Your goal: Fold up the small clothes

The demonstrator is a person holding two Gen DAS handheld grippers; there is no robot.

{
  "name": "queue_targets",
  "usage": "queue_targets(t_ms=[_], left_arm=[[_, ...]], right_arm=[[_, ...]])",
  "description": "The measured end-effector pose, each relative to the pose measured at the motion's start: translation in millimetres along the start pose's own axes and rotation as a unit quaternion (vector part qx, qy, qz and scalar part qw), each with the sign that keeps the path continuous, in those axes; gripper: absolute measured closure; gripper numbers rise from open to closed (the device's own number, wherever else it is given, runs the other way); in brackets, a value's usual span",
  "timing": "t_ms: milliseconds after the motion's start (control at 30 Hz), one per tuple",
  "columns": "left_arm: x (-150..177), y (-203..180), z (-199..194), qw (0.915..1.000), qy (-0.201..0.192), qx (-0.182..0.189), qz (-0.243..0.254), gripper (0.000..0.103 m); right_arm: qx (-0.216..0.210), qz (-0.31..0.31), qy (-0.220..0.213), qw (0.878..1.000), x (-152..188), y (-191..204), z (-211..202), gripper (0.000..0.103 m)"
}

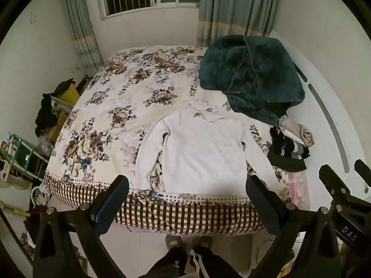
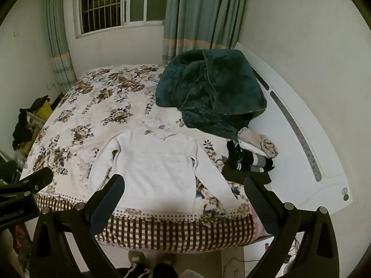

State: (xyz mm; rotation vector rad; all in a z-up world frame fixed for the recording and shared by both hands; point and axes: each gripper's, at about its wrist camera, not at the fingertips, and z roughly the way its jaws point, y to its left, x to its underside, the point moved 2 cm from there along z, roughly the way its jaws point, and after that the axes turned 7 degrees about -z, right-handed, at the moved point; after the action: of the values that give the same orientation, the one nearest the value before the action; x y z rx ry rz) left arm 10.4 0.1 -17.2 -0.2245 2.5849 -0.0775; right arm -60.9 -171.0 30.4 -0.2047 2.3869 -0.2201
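Both the left claw [image 1: 185, 199] and right claw [image 2: 184, 199] hover wide apart and empty above the bed's [image 1: 162, 217] near edge, where the white sweater [image 1: 204, 155] lies spread flat, sleeves out, ready for folding.

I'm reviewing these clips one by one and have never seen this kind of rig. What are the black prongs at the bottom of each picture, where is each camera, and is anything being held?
The black prongs are two-finger grippers, one in each of a person's hands, with no robot arm involved. Each gripper carries a fisheye camera looking along its fingers. One picture comes from the left gripper, the other from the right gripper. Both are wide open and hold nothing. They hang above the near edge of a bed with a floral bedspread. A white long-sleeved top lies flat on it, sleeves out, not yet folded. To its right sits a small pile of clothes, with a dark green blanket bunched behind.
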Motion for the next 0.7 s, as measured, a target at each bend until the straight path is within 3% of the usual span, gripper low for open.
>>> queue_targets(t_ms=[700], left_arm=[[-12.0,-9.3,-7.5,1.0000,-0.008,-0.001,-0.001,0.000]], right_arm=[[-0.001,0.000,-0.008,1.000,-13.5,6.8,-7.2,0.000]])
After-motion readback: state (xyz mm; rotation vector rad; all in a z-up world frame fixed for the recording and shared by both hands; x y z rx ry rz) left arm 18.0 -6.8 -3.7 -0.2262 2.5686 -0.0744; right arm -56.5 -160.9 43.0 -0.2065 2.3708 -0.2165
